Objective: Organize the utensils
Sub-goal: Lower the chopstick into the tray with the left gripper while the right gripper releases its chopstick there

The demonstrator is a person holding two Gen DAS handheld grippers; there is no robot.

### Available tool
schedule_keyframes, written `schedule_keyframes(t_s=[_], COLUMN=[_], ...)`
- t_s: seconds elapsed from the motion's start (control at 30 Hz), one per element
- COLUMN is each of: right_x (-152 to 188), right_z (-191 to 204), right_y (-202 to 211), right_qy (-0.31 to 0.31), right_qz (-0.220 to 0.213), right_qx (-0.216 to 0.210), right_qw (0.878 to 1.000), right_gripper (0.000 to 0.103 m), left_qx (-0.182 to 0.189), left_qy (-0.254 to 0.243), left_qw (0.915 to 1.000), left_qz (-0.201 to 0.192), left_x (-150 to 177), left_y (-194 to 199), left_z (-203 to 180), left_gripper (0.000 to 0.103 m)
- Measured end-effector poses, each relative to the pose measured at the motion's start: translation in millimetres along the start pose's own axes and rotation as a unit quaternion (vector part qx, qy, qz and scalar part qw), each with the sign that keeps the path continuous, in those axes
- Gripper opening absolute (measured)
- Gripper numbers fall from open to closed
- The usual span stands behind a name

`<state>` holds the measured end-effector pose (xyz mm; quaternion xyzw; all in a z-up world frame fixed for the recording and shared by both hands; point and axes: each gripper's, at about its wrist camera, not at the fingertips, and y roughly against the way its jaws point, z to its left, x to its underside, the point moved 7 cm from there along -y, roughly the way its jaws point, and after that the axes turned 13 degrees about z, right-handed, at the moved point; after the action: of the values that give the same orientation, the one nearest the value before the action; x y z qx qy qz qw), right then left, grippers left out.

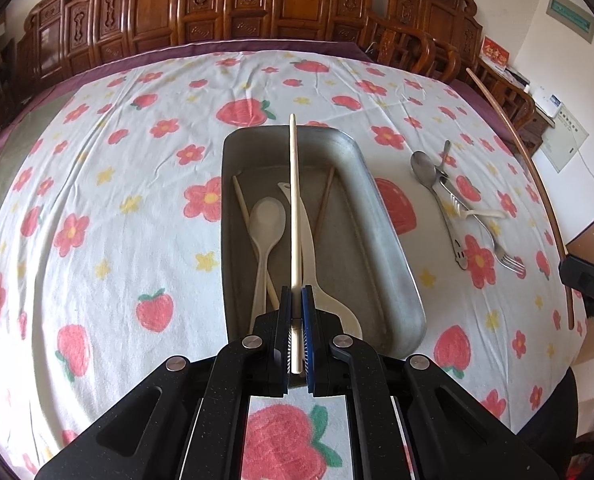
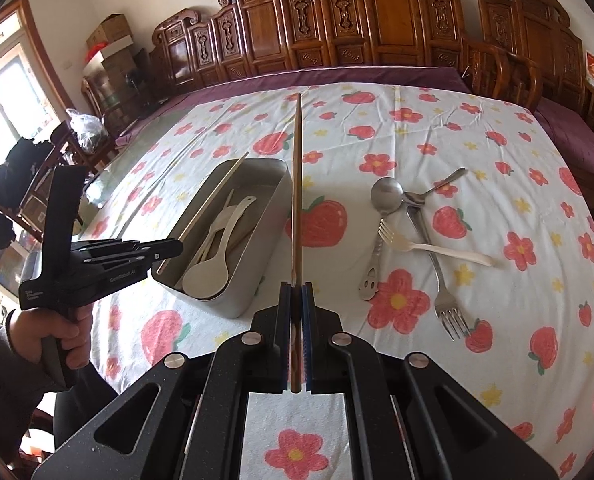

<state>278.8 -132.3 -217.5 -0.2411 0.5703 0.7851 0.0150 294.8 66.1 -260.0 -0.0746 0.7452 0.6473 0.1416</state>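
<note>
My left gripper (image 1: 296, 300) is shut on a pale chopstick (image 1: 294, 200) and holds it lengthwise above the metal tray (image 1: 393, 248). The tray holds a pale spoon (image 1: 267, 220), a pale scoop and several chopsticks. My right gripper (image 2: 296, 294) is shut on a dark brown chopstick (image 2: 296, 184), right of the tray (image 2: 257, 280); that chopstick shows in the left wrist view (image 1: 537, 184) too. Metal spoons (image 2: 385, 194), a metal fork (image 2: 443, 284) and a pale plastic fork (image 2: 429, 248) lie on the cloth to the right of the tray.
The table has a white cloth (image 1: 117, 200) with strawberries and flowers over a purple cover. Carved wooden chairs (image 2: 357, 20) line the far edge. My left gripper's body (image 2: 97, 264) is at the tray's left end in the right wrist view.
</note>
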Motion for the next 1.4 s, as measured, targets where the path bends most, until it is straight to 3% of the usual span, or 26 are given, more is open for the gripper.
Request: schedule_keyframes(t_s=[0.17,0.53,0.67,0.9,1.1,1.4], right_x=[0,-16,-23,-35,-43,-53], right_z=[4,35,53,74,84,87], right_y=[-4,-22,-36,-61,-85,-109], right_qy=[0.003,0.026,0.035,0.033,0.025,0.013], right_qz=[0.004,0.013,0.021,0.039,0.055,0.064], right_qx=[0.000,-0.011,-0.020,-0.040,-0.040,-0.040], right_qw=[1.000,1.000,0.999,0.998,0.997,0.997], right_gripper=[0.006,0.006,0.006,0.006,0.006,0.006], left_qx=[0.006,0.007,0.000,-0.023,-0.027,-0.028], left_qy=[0.007,0.009,0.006,0.005,0.015,0.025], left_qw=[1.0000,0.9997,0.9993,0.9976,0.9962,0.9955], left_qz=[0.002,-0.022,-0.037,-0.066,-0.081,-0.087], left_x=[-3,5,9,14,17,21], left_y=[-2,22,36,56,66,70], left_z=[2,12,22,42,54,64], left_gripper=[0.005,0.026,0.039,0.077,0.084,0.084])
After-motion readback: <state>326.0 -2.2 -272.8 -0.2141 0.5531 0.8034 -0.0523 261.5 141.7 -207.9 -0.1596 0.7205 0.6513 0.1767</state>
